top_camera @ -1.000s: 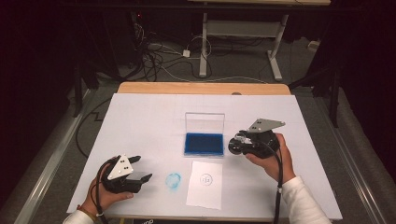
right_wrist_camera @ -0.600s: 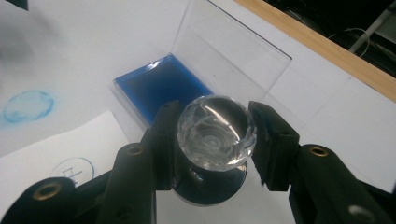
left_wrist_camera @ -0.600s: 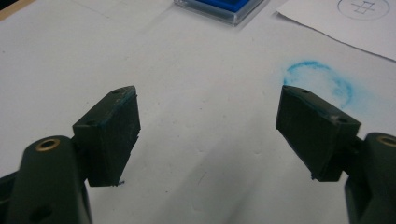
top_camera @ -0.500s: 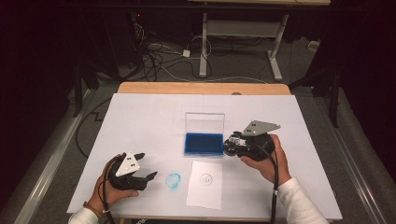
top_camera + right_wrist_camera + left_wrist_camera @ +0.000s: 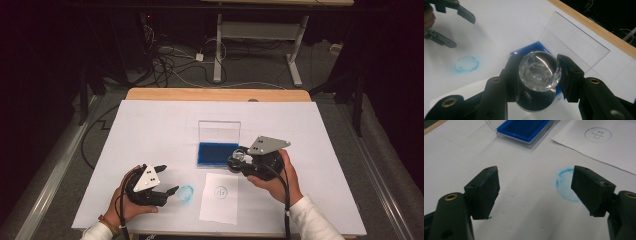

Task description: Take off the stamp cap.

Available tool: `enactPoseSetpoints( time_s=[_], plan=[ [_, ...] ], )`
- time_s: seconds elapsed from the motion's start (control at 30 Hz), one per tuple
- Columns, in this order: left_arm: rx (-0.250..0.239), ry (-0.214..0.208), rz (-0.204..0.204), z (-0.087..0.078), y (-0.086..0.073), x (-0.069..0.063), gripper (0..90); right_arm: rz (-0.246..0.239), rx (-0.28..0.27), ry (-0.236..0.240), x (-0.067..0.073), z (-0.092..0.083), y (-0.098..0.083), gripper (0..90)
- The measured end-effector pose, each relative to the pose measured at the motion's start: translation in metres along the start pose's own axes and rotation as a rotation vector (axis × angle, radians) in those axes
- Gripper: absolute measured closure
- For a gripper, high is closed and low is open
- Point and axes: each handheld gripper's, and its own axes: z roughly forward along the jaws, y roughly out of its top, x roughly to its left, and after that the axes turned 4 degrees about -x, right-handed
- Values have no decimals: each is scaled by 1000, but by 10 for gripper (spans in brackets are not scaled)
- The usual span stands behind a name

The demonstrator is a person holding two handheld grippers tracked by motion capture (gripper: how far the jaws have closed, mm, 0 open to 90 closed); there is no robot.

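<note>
now stamp (image 5: 539, 72) sits clamped inside right gripper (image 5: 537, 75).

a blue ring smudge (image 5: 185, 194) marks the white tabletop (image 5: 150, 130), just ahead of the left tool. cables (image 5: 165, 60) lie tangled on the floor, far beyond both tools, beside a grey desk frame (image 5: 255, 35).

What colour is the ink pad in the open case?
Deep blue; the ink pad shows best in the left gripper view.
</note>
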Motion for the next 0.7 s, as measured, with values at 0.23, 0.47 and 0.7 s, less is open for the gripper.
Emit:
enactPoseSetpoints(
  time_s=[0.23, 0.47, 0.7],
  plan=[
    [-14, -33, 22, 6, 9, -7, 207, -23, -10, 35, 12, 2, 4, 569],
    [-36, -65, 25, 17, 21, -17, 208, -32, -25, 56, 20, 2, 6, 569],
    [-64, -93, 27, 35, 36, -29, 214, -33, -36, 88, 29, 6, 8, 568]
  ],
)
